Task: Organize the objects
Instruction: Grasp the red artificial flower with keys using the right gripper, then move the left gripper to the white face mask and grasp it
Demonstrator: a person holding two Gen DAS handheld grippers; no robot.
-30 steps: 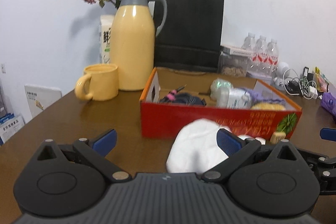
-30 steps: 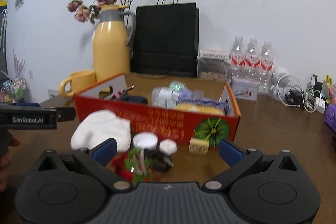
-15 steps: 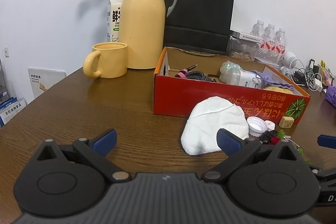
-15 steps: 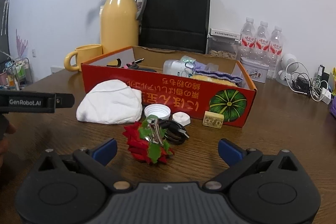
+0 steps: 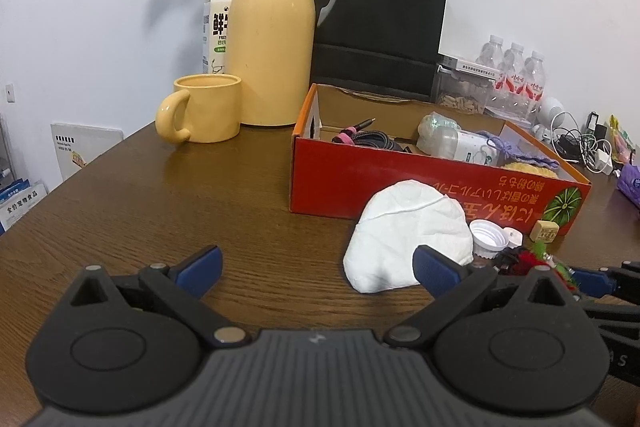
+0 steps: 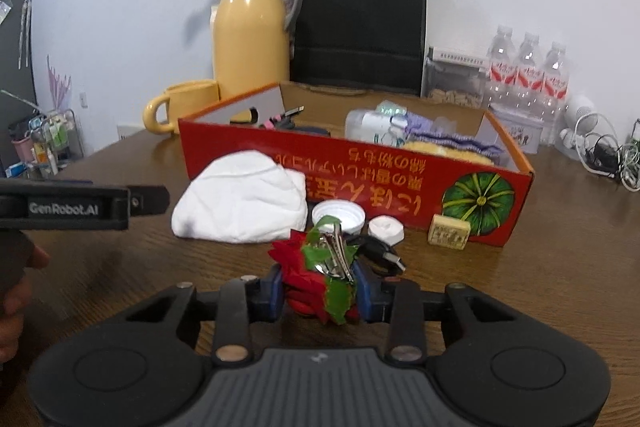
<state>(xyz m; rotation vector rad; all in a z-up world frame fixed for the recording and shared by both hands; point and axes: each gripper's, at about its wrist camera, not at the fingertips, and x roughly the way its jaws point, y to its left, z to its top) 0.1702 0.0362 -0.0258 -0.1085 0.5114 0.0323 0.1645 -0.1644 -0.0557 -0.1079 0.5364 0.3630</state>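
A red fabric flower hair clip (image 6: pixel 316 267) with green leaves and a metal clasp lies on the wooden table. My right gripper (image 6: pixel 320 291) has its jaws closing on it, and both blue pads press its sides. A white folded cloth (image 6: pixel 244 203) lies just beyond, in front of the open red cardboard box (image 6: pixel 360 163). The box holds a cable, a plastic bottle and purple knitwear. My left gripper (image 5: pixel 316 267) stands open over bare table with nothing between its fingers. The cloth (image 5: pixel 408 239) lies just past its right finger, and the box (image 5: pixel 400 183) stands beyond that.
A white bottle cap (image 6: pixel 338 215), a small white lid (image 6: pixel 386 230), a small cream block (image 6: pixel 448 231) and a black plug (image 6: pixel 378 253) lie before the box. A yellow jug (image 5: pixel 272 39), mug (image 5: pixel 204 115), black bag (image 5: pixel 380 31) and water bottles (image 6: pixel 528 67) stand behind.
My right gripper moved in on the red flower clip and its jaws came from wide open to pressing on it. The left gripper stayed open and barely moved.
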